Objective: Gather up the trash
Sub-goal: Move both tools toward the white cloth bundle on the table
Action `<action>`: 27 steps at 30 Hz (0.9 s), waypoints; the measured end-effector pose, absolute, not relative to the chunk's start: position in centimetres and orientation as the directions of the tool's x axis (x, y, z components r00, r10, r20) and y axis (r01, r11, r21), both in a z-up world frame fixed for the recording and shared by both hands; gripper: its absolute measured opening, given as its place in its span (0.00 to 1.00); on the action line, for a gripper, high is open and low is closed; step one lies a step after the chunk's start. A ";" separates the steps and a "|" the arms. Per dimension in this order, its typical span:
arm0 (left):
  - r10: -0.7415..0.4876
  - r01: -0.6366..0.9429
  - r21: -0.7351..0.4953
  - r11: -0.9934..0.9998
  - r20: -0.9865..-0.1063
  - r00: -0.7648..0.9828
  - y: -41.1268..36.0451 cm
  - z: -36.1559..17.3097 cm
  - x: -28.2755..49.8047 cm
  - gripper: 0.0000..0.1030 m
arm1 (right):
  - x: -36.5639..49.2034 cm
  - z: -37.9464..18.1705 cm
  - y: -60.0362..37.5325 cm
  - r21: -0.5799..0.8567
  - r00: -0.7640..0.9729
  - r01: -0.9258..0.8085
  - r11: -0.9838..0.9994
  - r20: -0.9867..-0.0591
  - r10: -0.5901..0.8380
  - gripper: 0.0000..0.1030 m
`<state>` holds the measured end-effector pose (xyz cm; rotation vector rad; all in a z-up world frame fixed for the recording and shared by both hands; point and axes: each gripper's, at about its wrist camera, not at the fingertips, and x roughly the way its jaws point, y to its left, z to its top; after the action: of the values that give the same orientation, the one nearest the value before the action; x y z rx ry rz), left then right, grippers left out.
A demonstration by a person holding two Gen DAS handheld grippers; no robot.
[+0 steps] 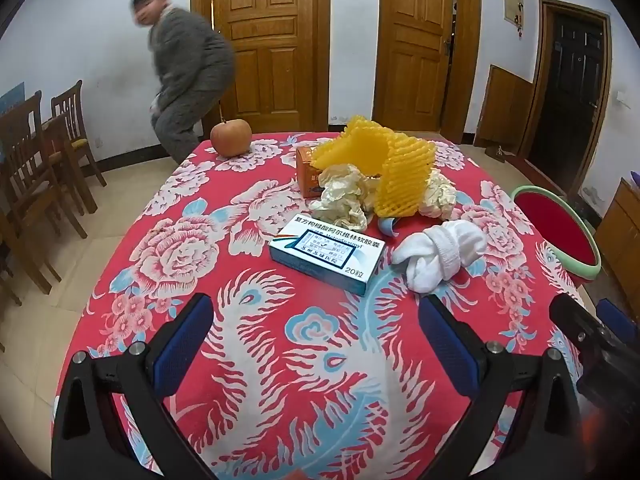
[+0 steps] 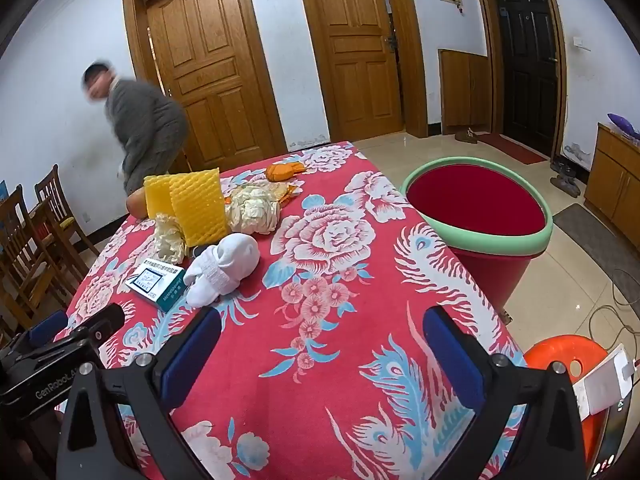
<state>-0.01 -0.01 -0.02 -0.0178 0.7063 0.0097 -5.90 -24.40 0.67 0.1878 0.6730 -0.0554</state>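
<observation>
Medicine box (image 1: 327, 255) just ahead of empty, wide-spread left gripper (image 1: 316, 344); right gripper (image 2: 322, 354) likewise.

Man (image 1: 188, 68) motion-blurred in both views, face unreadable. Apple (image 2: 135, 202) mostly hidden behind foam net (image 2: 188, 206). Orange box (image 1: 307, 168) half covered by the net and crumpled paper (image 1: 344, 196). Medicine box (image 2: 157, 282) print too small in right view.

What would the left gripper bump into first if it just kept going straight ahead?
Probably the blue-and-white medicine box, which lies on the tablecloth straight ahead of the open left gripper. If the gripper passes above it, the crumpled paper behind would come next.
</observation>
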 end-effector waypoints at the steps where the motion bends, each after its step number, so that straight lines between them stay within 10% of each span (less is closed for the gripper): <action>1: 0.001 -0.014 -0.015 1.000 -0.647 0.763 0.0 0.0 0.0 0.98 | -5.9 0.7 -24.4 0.158 0.783 0.111 0.981 -0.622 0.012 1.00; 27: -0.018 0.000 -0.027 1.000 -0.671 0.742 0.5 0.4 0.6 0.98 | -5.9 1.2 -25.0 0.167 0.782 0.110 0.980 -0.623 0.018 1.00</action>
<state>0.55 0.47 0.41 -0.0252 0.7352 -0.0101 -5.94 -25.04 1.23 0.1985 0.6716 -0.0496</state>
